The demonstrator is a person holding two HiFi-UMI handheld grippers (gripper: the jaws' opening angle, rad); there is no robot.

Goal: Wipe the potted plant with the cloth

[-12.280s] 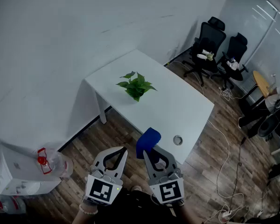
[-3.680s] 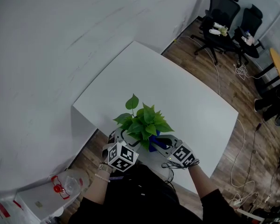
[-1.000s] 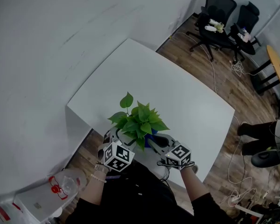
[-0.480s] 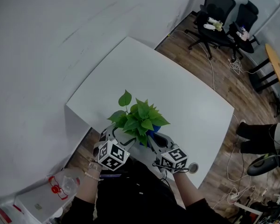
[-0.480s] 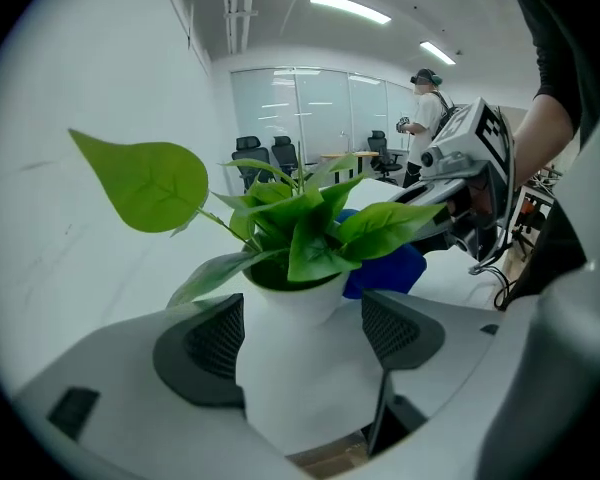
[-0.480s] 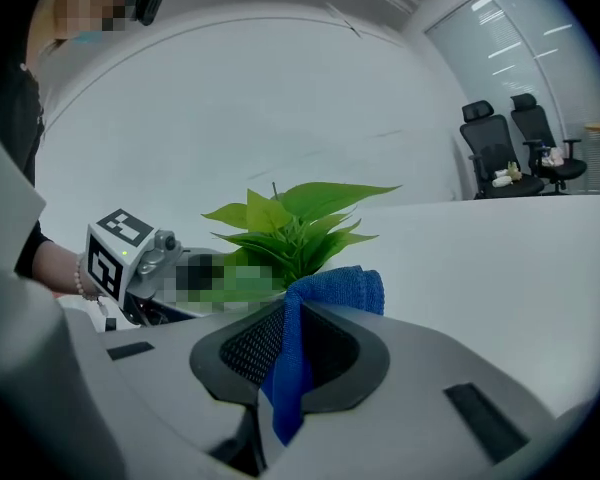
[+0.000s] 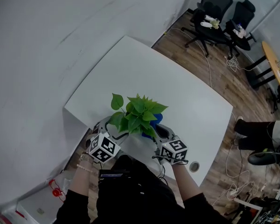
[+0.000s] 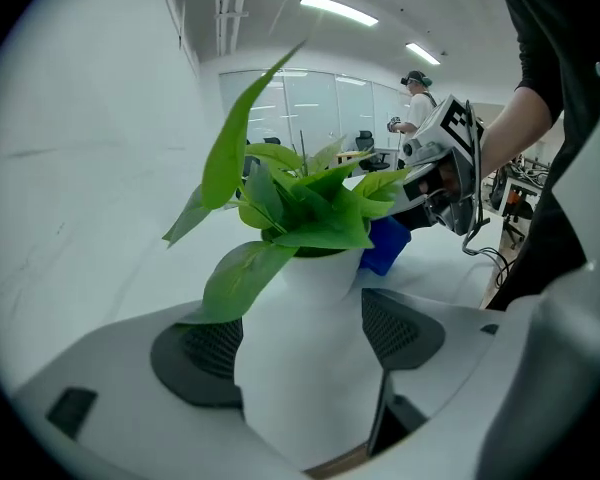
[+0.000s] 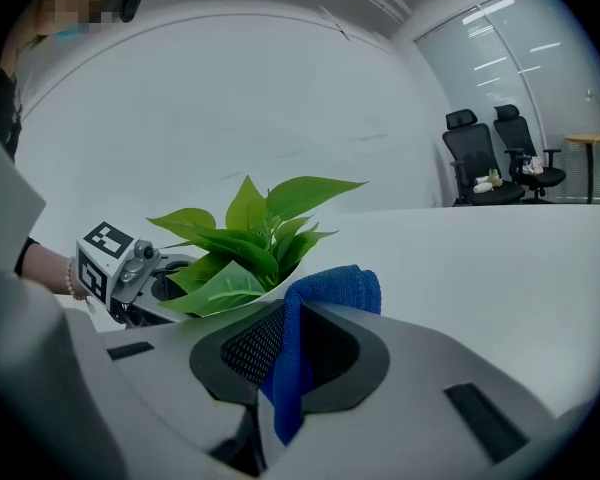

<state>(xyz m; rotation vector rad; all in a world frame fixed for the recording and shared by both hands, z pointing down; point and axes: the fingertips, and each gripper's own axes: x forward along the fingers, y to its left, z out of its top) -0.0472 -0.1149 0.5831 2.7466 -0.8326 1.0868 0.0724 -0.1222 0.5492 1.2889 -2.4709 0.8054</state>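
Observation:
The potted plant (image 7: 135,112) has green leaves and a white pot (image 8: 298,363) and stands near the front edge of the white table (image 7: 186,97). My left gripper (image 7: 112,130) is shut on the pot, whose wall fills the gap between the pads (image 8: 195,353). My right gripper (image 7: 157,129) is shut on a blue cloth (image 9: 325,290). It holds the cloth (image 7: 155,122) against the plant's right side, just under the leaves (image 9: 250,230). In the left gripper view the right gripper (image 8: 442,173) and cloth (image 8: 385,246) show behind the pot.
A round cable hole (image 7: 194,166) lies in the table by my right arm. Black office chairs (image 7: 213,3) stand at the far right, with cables (image 7: 224,139) on the wood floor. A person's legs (image 7: 252,127) show at the right edge. A wall runs along the left.
Over the last second the plant's leaves have swung a little to the left. The blue cloth now sits higher against the plant's right side. Both grippers keep their hold.

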